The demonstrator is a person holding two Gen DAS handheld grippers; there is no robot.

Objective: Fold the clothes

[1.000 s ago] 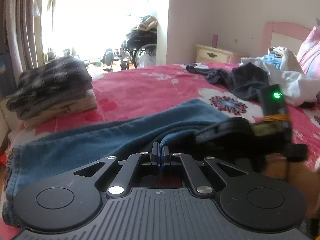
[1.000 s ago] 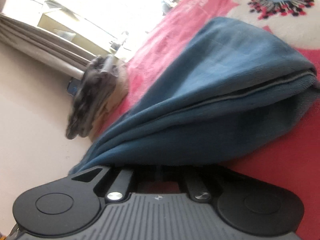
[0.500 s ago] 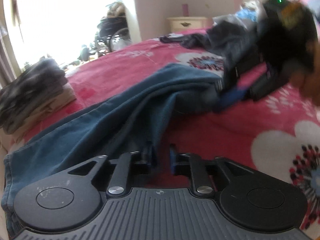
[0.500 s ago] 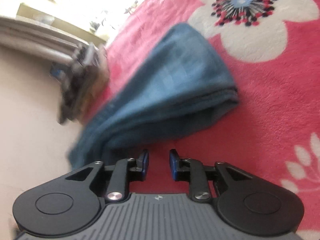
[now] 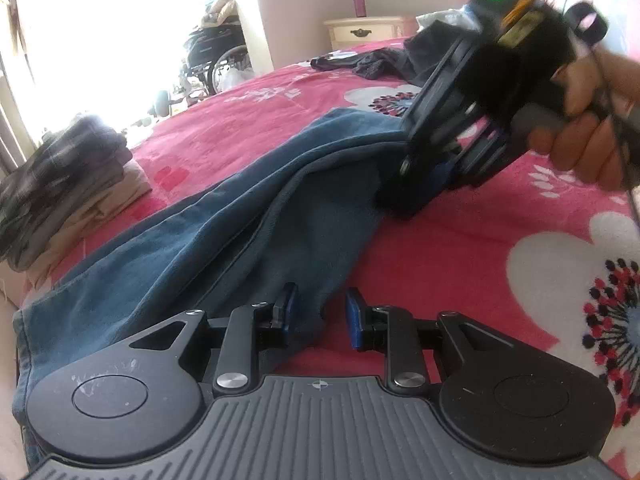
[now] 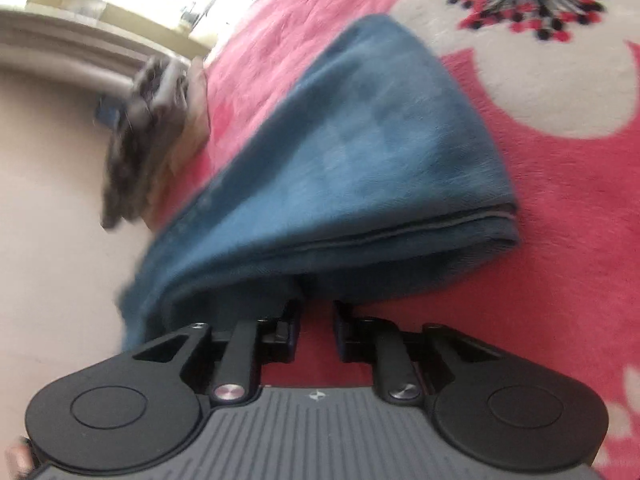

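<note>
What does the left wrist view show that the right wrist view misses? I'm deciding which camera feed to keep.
Only the left wrist view shows the right gripper from outside with the hand holding it, the cream bedside cabinet, the heap of dark unfolded clothes and the wheelchair.

Only the right wrist view shows the layered folded edge of the blue garment close up.

Both show the long blue garment, the pink floral bedspread and the stack of folded plaid and beige clothes; both grippers are open.
</note>
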